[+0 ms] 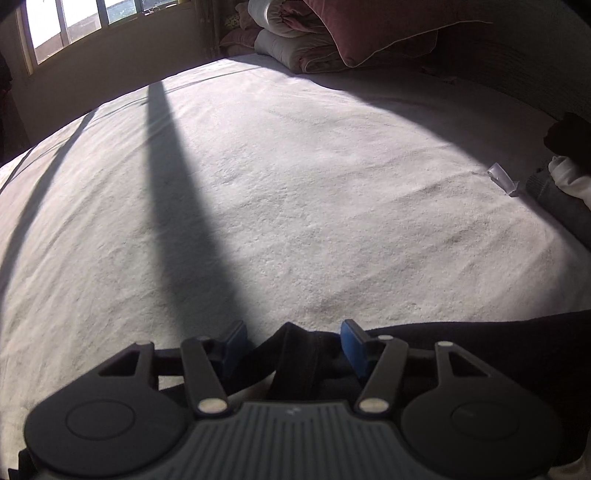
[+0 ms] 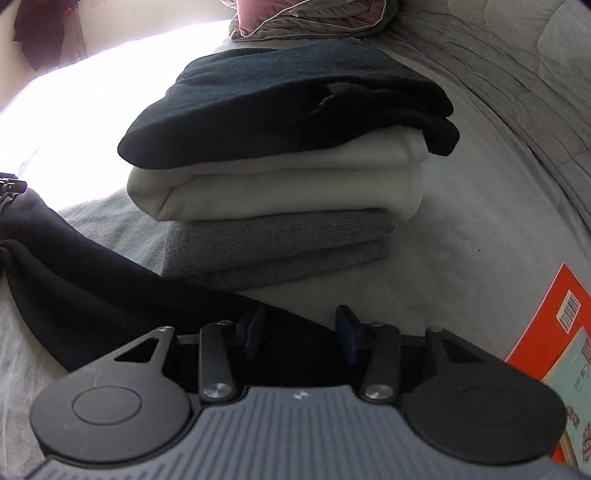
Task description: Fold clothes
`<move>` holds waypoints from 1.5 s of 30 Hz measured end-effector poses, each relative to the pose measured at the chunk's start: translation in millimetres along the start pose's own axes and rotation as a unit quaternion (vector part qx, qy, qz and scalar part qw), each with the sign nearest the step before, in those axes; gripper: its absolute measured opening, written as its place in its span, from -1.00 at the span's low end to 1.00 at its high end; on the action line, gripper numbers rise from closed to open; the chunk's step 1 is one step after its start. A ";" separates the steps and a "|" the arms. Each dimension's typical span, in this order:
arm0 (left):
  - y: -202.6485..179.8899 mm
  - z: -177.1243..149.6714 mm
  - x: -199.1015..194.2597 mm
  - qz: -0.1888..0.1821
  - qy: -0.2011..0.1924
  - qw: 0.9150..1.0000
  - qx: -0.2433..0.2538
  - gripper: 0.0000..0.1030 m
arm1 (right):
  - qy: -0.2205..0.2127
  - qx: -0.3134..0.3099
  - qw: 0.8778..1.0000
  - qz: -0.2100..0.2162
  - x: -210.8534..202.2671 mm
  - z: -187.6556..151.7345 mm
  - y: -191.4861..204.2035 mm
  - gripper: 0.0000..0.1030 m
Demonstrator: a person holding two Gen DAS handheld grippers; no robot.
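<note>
Stack (image 2: 280,162) of three folded garments, dark on white on grey, sits on the bed (image 1: 295,184), just beyond the right gripper (image 2: 299,330). The black garment (image 2: 74,280) lies across the sheet, passing between both grippers' blue pads. The left gripper (image 1: 291,338) and the right both stand wide open around its cloth, not pinching.

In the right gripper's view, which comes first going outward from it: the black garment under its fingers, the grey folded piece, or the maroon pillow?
1. Black garment, right at the right gripper.
2. Grey folded piece, bottom of the stack ahead.
3. Maroon pillow, far end of the bed.
</note>
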State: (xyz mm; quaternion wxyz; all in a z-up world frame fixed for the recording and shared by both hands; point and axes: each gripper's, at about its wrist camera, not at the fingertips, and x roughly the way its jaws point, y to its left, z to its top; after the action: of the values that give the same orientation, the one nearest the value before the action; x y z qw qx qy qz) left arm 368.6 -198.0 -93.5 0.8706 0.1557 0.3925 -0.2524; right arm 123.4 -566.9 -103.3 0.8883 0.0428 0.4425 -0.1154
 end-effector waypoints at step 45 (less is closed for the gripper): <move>42.5 -83.3 -167.4 0.117 -0.149 0.971 -0.143 0.62 | -0.119 0.019 0.992 -0.024 -104.8 19.0 83.5 -0.05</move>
State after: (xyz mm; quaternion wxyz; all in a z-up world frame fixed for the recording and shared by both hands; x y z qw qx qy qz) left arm 247.5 -70.8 -16.5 0.9560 0.0346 0.2695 -0.1103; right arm 97.4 -471.8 -10.6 0.9307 0.0350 0.3320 -0.1495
